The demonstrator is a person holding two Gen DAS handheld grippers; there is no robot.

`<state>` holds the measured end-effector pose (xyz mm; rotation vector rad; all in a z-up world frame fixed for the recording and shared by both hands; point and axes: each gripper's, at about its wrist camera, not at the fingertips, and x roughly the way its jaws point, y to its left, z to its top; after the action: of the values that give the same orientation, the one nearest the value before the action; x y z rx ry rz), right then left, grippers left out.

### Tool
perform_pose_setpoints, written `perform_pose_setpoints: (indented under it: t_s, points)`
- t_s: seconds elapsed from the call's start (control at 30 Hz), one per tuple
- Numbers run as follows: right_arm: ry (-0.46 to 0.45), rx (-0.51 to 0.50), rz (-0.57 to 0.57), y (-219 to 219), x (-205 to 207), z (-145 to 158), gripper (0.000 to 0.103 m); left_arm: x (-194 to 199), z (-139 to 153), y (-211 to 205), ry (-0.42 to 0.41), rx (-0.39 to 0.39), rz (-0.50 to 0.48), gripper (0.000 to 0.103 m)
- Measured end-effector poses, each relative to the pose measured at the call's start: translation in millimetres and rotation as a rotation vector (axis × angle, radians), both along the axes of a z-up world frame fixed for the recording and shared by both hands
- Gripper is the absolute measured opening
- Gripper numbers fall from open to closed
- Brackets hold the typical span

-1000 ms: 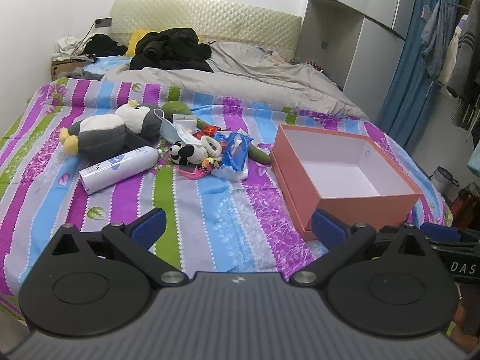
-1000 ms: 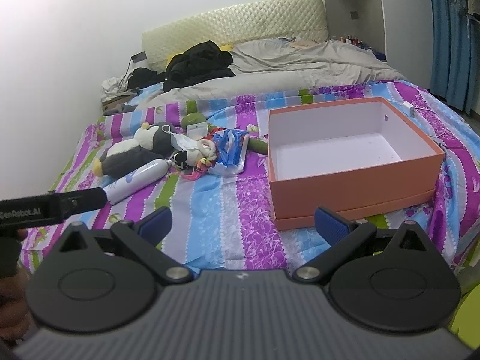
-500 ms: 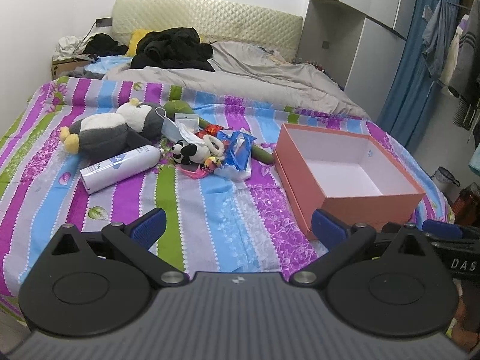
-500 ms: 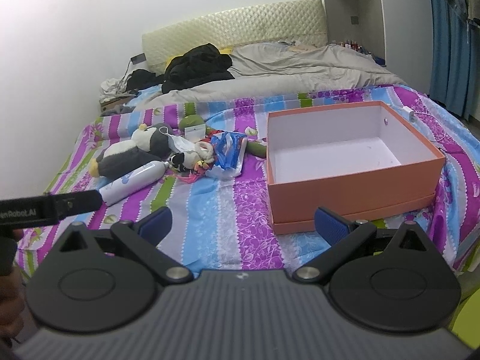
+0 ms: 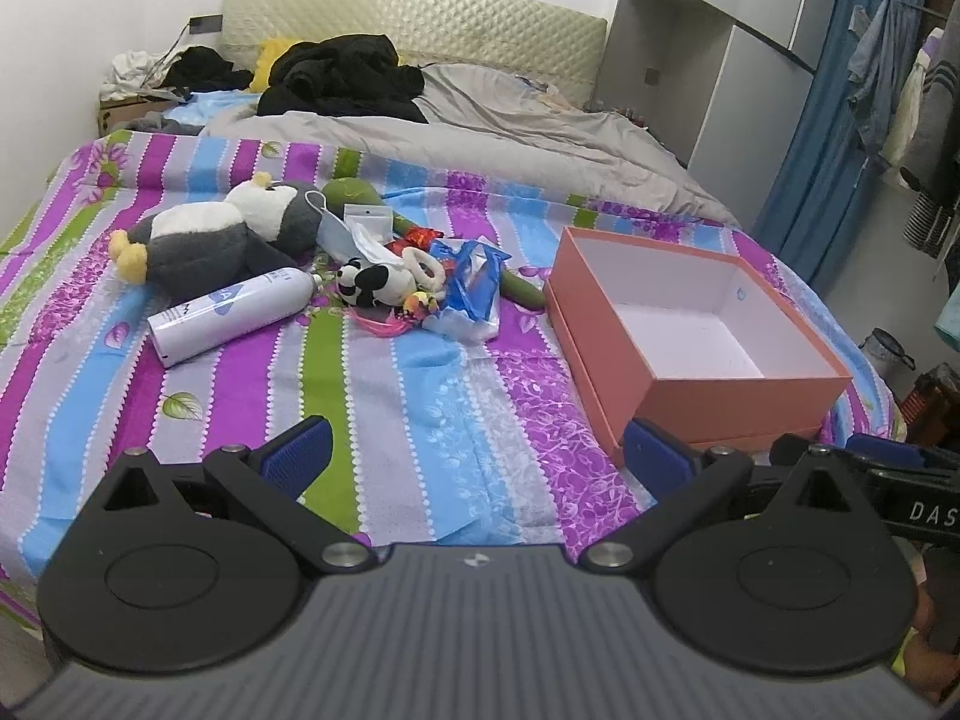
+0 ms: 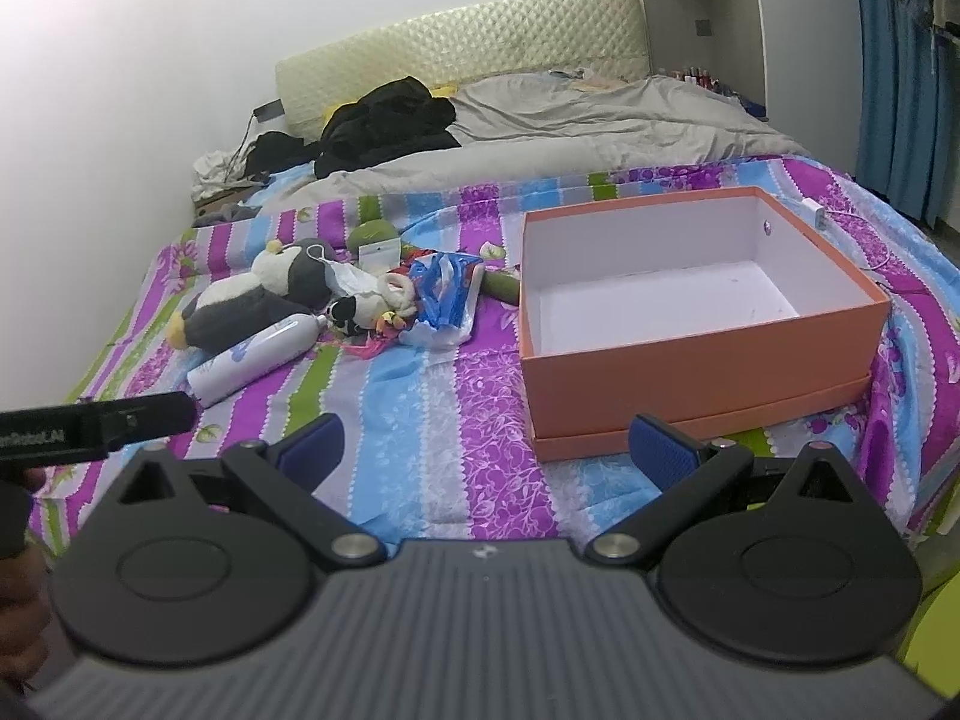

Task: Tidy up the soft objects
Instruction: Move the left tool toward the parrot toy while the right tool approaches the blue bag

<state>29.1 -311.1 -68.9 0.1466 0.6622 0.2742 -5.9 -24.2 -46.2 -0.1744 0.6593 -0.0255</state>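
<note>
Setting: bedroom with a bed covered by a striped sheet (image 5: 420,396) in purple, blue, green and grey, seen from the foot end through two fisheye cameras.
Left gripper (image 5: 474,456): low in the foreground over the near edge of the bed, its two blue-padded fingers spread wide apart with nothing between them.
Right gripper (image 6: 486,450): also low over the near edge, fingers spread wide and holding nothing; the orange box sits just beyond its right finger.
Orange box (image 5: 738,387): open cardboard box with a white inside, resting on the right half of the bed; nothing can be seen in it.
Penguin plush (image 5: 222,240): large grey and white soft toy with yellow feet, lying on its side at the left of the pile, well apart from the box.
Panda plush (image 5: 375,285): small black and white soft toy in the middle of the pile, just right of the bottle's cap.
Green plush (image 5: 354,195): long green soft toy, mostly hidden under the pile, so its shape is hard to make out; one end reaches close to the box.
White bottle (image 5: 231,315): spray bottle lying on its side in front of the penguin.
Blue plastic bag (image 5: 471,288): crumpled, between the panda and the box.
Face mask (image 5: 333,228): pale blue, draped against the penguin's head.
Far end: grey duvet (image 5: 510,120), black clothes (image 5: 342,81) heaped by a padded headboard (image 5: 420,24).
</note>
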Motion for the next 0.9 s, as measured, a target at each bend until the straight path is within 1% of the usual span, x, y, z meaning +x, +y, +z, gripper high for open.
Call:
perform_pose_setpoints:
  t_s: [0.17, 0.37, 0.6, 0.9]
  points:
    - [-0.002, -0.014, 0.004, 3.1, 1.7, -1.9, 0.103, 3.2, -3.6, 5.6, 0.005, -0.004, 0.006, 0.103]
    - [0.005, 0.002, 0.008, 4.8, 2.6, -2.3, 0.103, 5.1, -4.9, 7.8, 0.007, -0.003, 0.005, 0.103]
    - [0.021, -0.006, 0.017, 8.5, 5.4, -5.5, 0.103, 11.0, -10.4, 11.5, 0.018, -0.005, 0.005, 0.103]
    - [0.041, -0.004, 0.025, 14.0, 22.1, -18.2, 0.103, 34.1, -26.2, 22.3, 0.044, -0.001, 0.012, 0.103]
